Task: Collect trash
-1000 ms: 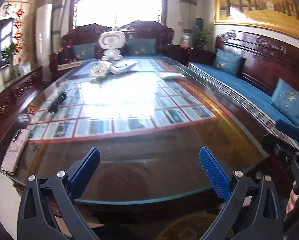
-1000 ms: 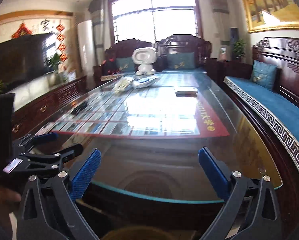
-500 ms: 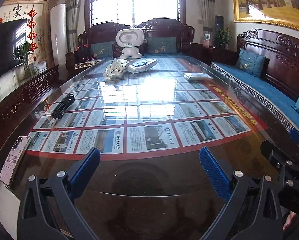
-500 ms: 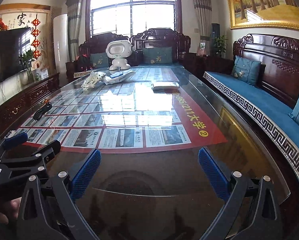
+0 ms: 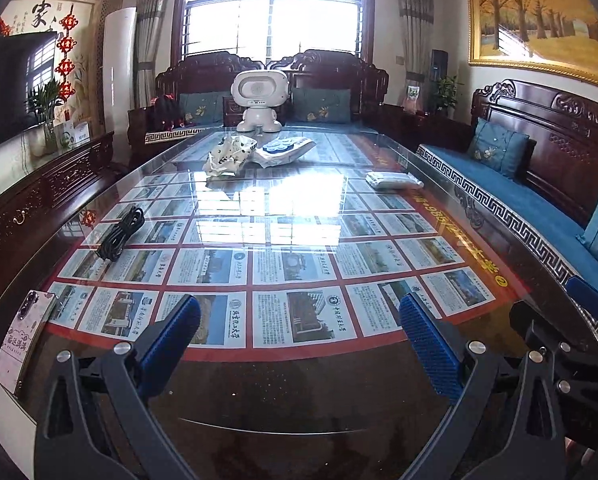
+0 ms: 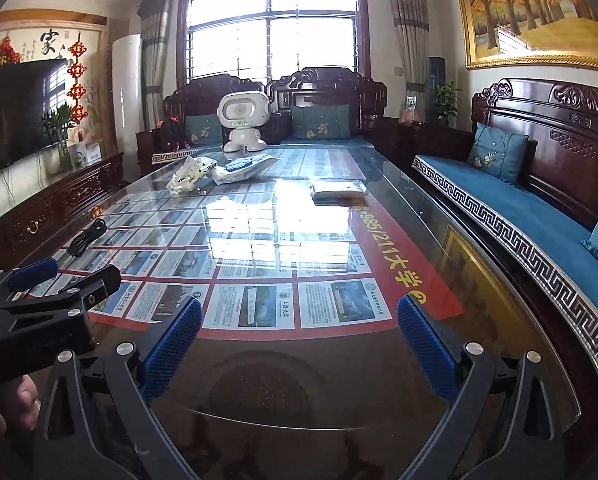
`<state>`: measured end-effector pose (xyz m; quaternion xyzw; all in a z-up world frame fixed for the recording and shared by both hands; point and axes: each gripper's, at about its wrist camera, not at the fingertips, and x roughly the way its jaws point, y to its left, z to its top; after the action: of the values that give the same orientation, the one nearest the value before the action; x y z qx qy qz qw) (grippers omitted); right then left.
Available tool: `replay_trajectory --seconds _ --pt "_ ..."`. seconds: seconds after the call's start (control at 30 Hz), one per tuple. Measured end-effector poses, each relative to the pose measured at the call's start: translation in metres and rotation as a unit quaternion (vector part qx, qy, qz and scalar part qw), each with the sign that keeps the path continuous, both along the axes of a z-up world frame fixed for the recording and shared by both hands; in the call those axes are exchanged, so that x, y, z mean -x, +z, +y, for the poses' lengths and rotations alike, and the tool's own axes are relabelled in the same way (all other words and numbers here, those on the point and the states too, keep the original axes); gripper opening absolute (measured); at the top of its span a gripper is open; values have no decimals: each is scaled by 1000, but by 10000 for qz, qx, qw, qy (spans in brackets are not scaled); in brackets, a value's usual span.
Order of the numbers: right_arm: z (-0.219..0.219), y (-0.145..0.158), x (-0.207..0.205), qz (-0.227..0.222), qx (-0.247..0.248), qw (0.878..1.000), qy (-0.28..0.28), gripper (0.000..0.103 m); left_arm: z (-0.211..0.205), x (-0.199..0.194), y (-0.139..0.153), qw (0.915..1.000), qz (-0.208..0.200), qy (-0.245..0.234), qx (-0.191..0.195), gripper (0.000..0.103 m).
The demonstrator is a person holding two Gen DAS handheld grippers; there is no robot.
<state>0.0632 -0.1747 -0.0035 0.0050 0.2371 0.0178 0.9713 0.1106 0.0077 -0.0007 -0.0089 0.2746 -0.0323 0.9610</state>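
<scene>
**Kid:** What are your tongs doing?

**Me:** My left tongs [image 5: 299, 334] are wide open and hold nothing. My right tongs [image 6: 299, 334] are wide open too, and empty. Both hang over the near end of the glass surface [image 5: 299, 392].

**Kid:** Where is the trash?

**Me:** Far off, in the upper middle of the left view. I see a crumpled white bag [image 5: 229, 156], and just beside it, on its right, a flat white and blue wrapper [image 5: 285, 150]. They may touch; I cannot tell. A flat white packet [image 5: 393, 180] lies apart from them, more to the right.

**Kid:** Is that white robot toy [image 5: 260, 100] trash?

**Me:** I think not. It stands upright behind the bag. The black cable [image 5: 121, 234] at the left and the phone [image 5: 27, 340] at the lower left look like things to keep too.

**Kid:** So how do you do it well?

**Me:** I think I should go along the surface first, since the trash is well apart from my tongs. I would keep them open and come down over a puffy part of the crumpled bag. The flat ones may be hard to pinch on smooth glass, so I would catch an edge that sticks up.
</scene>
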Motion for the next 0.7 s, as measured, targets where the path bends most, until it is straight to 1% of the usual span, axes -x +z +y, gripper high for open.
replay_trajectory --seconds 0.17,0.27,0.4,0.57,0.7 --pt "0 3 1 -19 23 10000 24 95 -5 1 4 9997 -10 -224 3 99" --pt "0 5 3 -43 34 10000 23 95 -8 3 5 9996 -7 -266 -19 99" --pt "-4 7 4 -51 -2 10000 -8 95 -9 4 7 9999 -20 -118 -118 99" --pt "-5 7 5 -37 16 10000 7 95 -10 5 8 9997 2 -215 -81 99" --pt "-5 7 5 -25 19 10000 19 95 -13 7 9 9997 -12 -197 -116 99"
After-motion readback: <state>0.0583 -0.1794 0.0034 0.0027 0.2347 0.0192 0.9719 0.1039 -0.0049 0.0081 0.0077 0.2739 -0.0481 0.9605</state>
